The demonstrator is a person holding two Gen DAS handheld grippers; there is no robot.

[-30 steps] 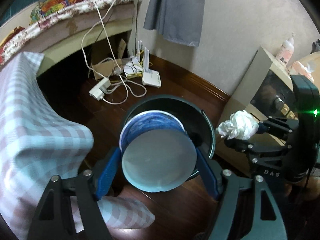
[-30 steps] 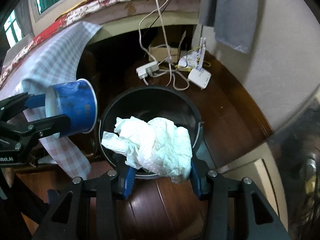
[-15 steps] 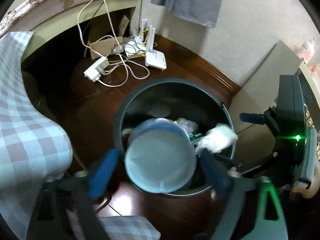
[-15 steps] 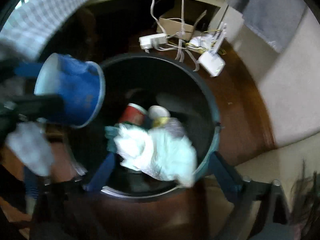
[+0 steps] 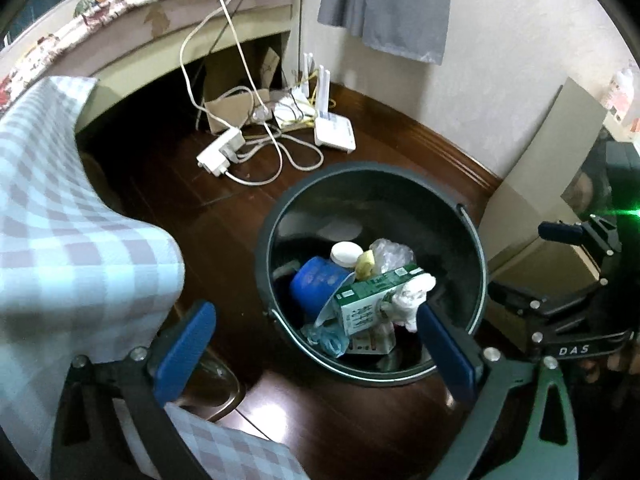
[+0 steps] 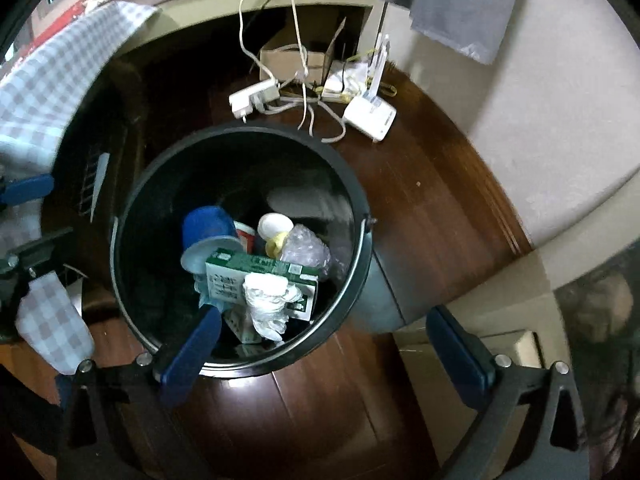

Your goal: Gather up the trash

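A dark round trash bucket stands on the wooden floor. Inside lie a blue paper cup, a crumpled white tissue, a green and white carton, a clear plastic wrapper and other small trash. My left gripper is open and empty above the bucket's near rim. My right gripper is open and empty above the bucket's near right side; it also shows at the right edge of the left wrist view.
A checked cloth hangs over furniture on the left. A white power strip, router, cables and a cardboard box lie on the floor behind the bucket. A wall and cabinet stand at the right.
Both grippers opened over the bucket. The blue cup dropped from my left gripper and the white tissue from my right gripper; both now lie inside the bucket.
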